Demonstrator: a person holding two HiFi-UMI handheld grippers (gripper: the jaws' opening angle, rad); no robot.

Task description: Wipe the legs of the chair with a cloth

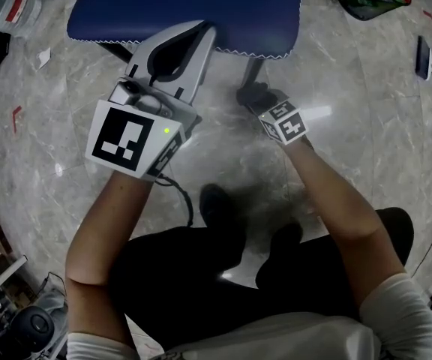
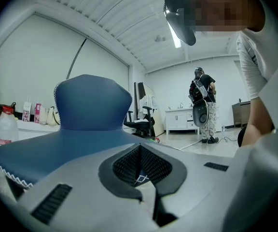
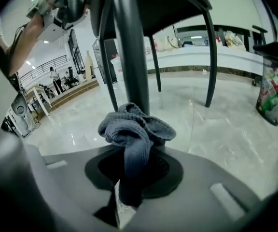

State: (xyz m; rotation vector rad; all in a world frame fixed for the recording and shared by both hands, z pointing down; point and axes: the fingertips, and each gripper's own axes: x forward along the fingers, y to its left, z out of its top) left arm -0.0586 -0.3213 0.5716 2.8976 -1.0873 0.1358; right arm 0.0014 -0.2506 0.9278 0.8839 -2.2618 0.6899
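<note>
The chair has a blue seat [image 1: 186, 10] and thin black legs. My right gripper [image 1: 252, 96] is low under the seat's front edge, shut on a crumpled grey cloth [image 3: 137, 127]. The cloth is bunched against the near black leg [image 3: 128, 47], close to the floor. My left gripper [image 1: 201, 32] hovers at the seat's front edge with its jaws shut and nothing in them. In the left gripper view the blue seat [image 2: 57, 146] and the chair's back [image 2: 91, 103] lie just beyond the left gripper [image 2: 140, 150].
Three more black legs [image 3: 209, 52] stand behind the near one on the glossy marble floor [image 1: 351, 126]. A bin of coloured rubbish [image 3: 275, 88] is at the right, plastic bags [image 1: 17, 6] at the top left. My shoes [image 1: 216, 205] are close below. Another person [image 2: 204, 105] stands far off.
</note>
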